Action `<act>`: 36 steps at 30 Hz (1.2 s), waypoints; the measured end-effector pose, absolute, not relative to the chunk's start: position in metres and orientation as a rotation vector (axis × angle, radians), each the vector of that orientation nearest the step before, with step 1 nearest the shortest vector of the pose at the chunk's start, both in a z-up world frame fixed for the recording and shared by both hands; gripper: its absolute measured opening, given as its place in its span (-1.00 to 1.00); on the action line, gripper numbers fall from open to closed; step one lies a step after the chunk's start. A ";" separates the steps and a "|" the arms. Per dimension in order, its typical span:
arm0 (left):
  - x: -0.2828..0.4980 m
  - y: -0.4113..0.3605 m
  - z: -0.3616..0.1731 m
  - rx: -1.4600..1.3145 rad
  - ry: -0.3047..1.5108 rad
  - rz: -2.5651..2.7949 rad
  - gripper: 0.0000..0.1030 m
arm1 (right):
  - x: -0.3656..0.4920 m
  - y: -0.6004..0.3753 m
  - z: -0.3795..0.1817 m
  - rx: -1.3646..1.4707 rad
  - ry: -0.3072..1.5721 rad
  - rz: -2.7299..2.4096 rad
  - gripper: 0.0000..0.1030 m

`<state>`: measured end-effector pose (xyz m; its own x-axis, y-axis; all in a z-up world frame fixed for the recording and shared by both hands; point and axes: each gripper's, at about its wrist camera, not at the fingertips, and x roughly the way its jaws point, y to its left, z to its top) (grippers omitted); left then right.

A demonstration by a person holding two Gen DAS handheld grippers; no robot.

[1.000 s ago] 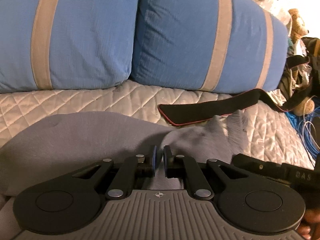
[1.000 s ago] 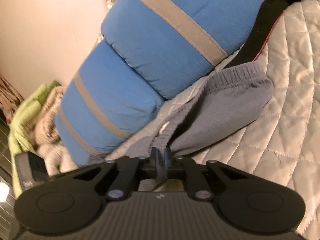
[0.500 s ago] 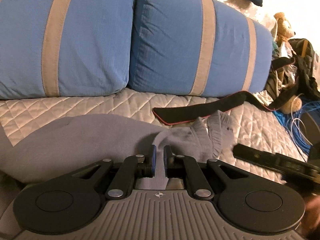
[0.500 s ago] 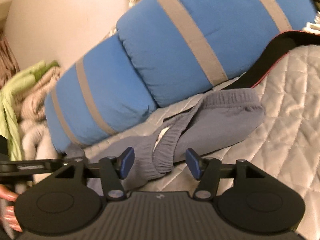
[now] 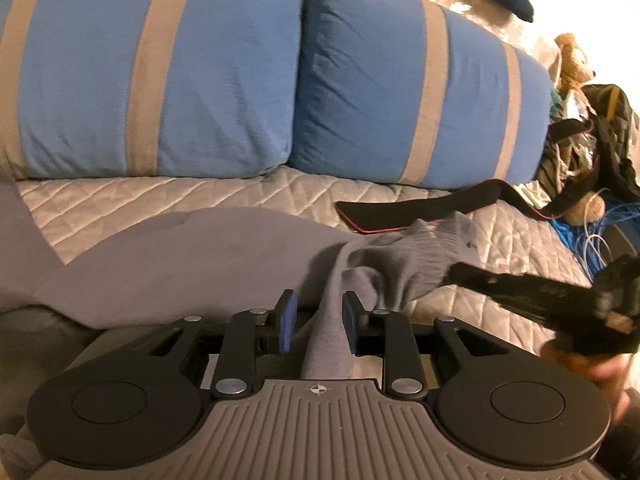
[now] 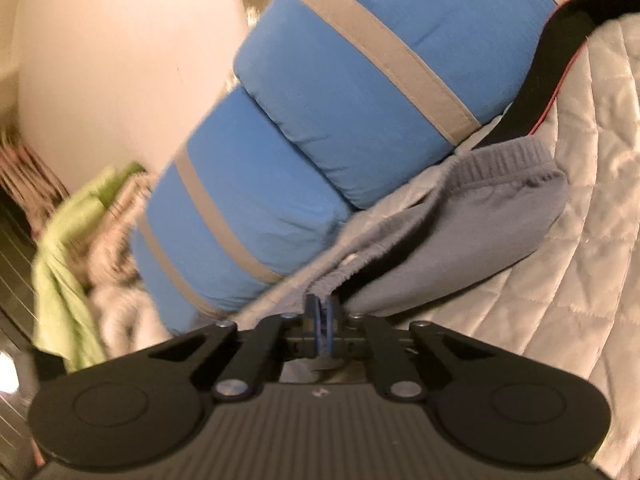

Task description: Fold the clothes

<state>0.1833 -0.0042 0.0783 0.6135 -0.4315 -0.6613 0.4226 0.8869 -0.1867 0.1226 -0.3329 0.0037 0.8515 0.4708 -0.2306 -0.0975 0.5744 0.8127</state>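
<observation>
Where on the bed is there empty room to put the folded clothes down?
Bare quilt lies between the blue pillows and the grey garment, left of the black strap. Another bare patch lies beside the garment's waistband. The bed's edge by the cables and teddy bear is crowded.

Nothing to read here, folks: no words, brands or numbers legible anywhere in either view right now.

On the quilted bedspread [image 5: 168, 208], the sweatpants [image 5: 192, 264] lie near, the two pillows [image 5: 280, 80] side by side behind them, a strap [image 5: 416, 212] far right, a teddy bear [image 5: 572, 64] beyond.
</observation>
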 end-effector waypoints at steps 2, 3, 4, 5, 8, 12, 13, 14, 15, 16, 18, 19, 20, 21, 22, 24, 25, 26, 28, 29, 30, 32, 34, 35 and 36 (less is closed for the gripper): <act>0.183 -0.002 0.080 -0.021 0.767 -0.482 -0.53 | 0.112 -0.340 0.012 0.965 0.441 0.355 -0.94; 0.183 -0.001 0.081 -0.025 0.767 -0.479 -0.53 | 0.107 -0.344 0.016 0.995 0.434 0.360 -0.94; 0.182 0.000 0.082 -0.029 0.764 -0.478 -0.53 | 0.102 -0.347 0.020 1.026 0.427 0.364 -0.94; 0.180 -0.001 0.084 -0.028 0.759 -0.481 -0.53 | 0.095 -0.351 0.023 1.054 0.416 0.369 -0.94; 0.176 -0.002 0.088 -0.028 0.744 -0.488 -0.53 | 0.074 -0.364 0.028 1.145 0.376 0.385 -0.94; 0.167 -0.007 0.095 -0.021 0.725 -0.497 -0.53 | 0.046 -0.383 0.023 1.298 0.323 0.405 -0.94; 0.165 -0.009 0.096 -0.019 0.721 -0.499 -0.53 | 0.040 -0.388 0.021 1.337 0.312 0.406 -0.97; 0.163 -0.010 0.097 -0.018 0.718 -0.501 -0.53 | 0.034 -0.392 0.018 1.361 0.294 0.399 -0.97; 0.161 -0.013 0.099 -0.016 0.714 -0.504 -0.53 | 0.028 -0.397 0.013 1.362 0.278 0.373 -0.91; 0.158 -0.015 0.100 -0.014 0.711 -0.508 -0.53 | 0.024 -0.400 0.010 1.334 0.282 0.322 -0.87; 0.154 -0.019 0.103 -0.007 0.706 -0.515 -0.53 | 0.018 -0.402 0.004 1.244 0.330 0.208 -0.75; 0.151 -0.021 0.104 -0.004 0.701 -0.521 -0.53 | 0.017 -0.401 0.001 1.190 0.376 0.154 -0.51; 0.149 -0.022 0.105 -0.004 0.696 -0.524 -0.53 | 0.015 -0.399 -0.002 1.134 0.421 0.101 -0.31; 0.146 -0.023 0.107 -0.005 0.691 -0.526 -0.53 | 0.013 -0.396 -0.003 1.090 0.459 0.087 -0.22; 0.144 -0.024 0.107 -0.008 0.689 -0.529 -0.53 | 0.012 -0.393 -0.003 1.052 0.492 0.093 0.02; 0.140 -0.024 0.109 -0.014 0.689 -0.534 -0.52 | 0.009 -0.383 0.002 0.954 0.528 0.123 0.42; 0.138 -0.025 0.109 -0.015 0.689 -0.535 -0.51 | 0.008 -0.377 0.005 0.900 0.540 0.145 0.59; 0.138 -0.025 0.109 -0.017 0.689 -0.534 -0.50 | 0.008 -0.372 0.008 0.849 0.555 0.164 0.71; 0.136 -0.024 0.108 -0.023 0.692 -0.533 -0.49 | 0.009 -0.360 0.010 0.759 0.584 0.181 0.72; 0.137 -0.022 0.108 -0.028 0.696 -0.530 -0.48 | 0.010 -0.354 0.010 0.715 0.598 0.187 0.72; 0.137 -0.020 0.107 -0.032 0.700 -0.528 -0.48 | 0.011 -0.350 0.011 0.687 0.612 0.198 0.72; 0.138 -0.017 0.106 -0.044 0.708 -0.523 -0.47 | 0.015 -0.346 0.008 0.654 0.625 0.212 0.74; 0.139 -0.013 0.104 -0.056 0.717 -0.514 -0.47 | 0.024 -0.341 0.002 0.632 0.643 0.208 0.76; 0.140 -0.011 0.103 -0.061 0.721 -0.509 -0.47 | 0.028 -0.340 -0.001 0.630 0.652 0.203 0.78; 0.140 -0.009 0.102 -0.066 0.724 -0.505 -0.47 | 0.033 -0.340 -0.005 0.631 0.660 0.196 0.79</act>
